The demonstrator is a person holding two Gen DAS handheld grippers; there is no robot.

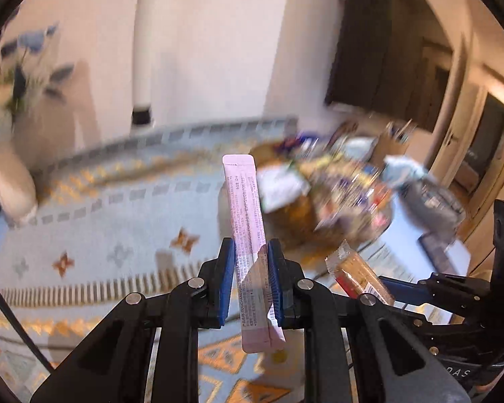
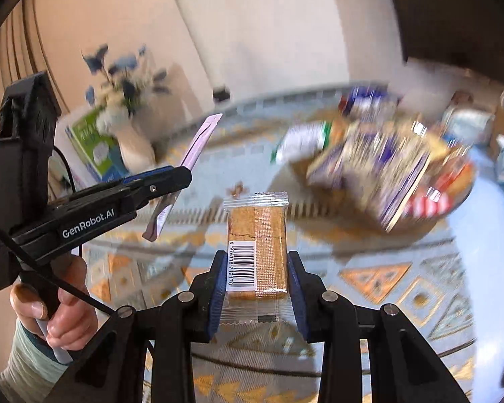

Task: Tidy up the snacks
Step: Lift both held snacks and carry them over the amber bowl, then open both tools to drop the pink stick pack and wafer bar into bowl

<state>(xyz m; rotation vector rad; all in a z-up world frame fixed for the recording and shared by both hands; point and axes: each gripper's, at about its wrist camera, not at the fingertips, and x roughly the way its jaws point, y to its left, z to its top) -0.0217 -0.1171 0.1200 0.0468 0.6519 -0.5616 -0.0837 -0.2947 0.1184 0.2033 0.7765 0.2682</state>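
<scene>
Left gripper (image 1: pixel 251 280) clamped on a pink stick sachet (image 1: pixel 248 221), held upright above the patterned tablecloth (image 1: pixel 84 235); right gripper (image 2: pixel 257 290) clamped on a clear-wrapped biscuit pack (image 2: pixel 257 245); blurred basket of snacks (image 2: pixel 453 198) beyond, right

A patterned cloth (image 2: pixel 369 268), pale blue with orange diamonds and a grey striped border, covers the counter. On it, toward the far right, sits a blurred basket (image 2: pixel 453 208) heaped with snack packets (image 2: pixel 379 168). At the far left stand a pale vase (image 2: pixel 134 151) of flowers and a green box (image 2: pixel 94 147) beside it.
</scene>
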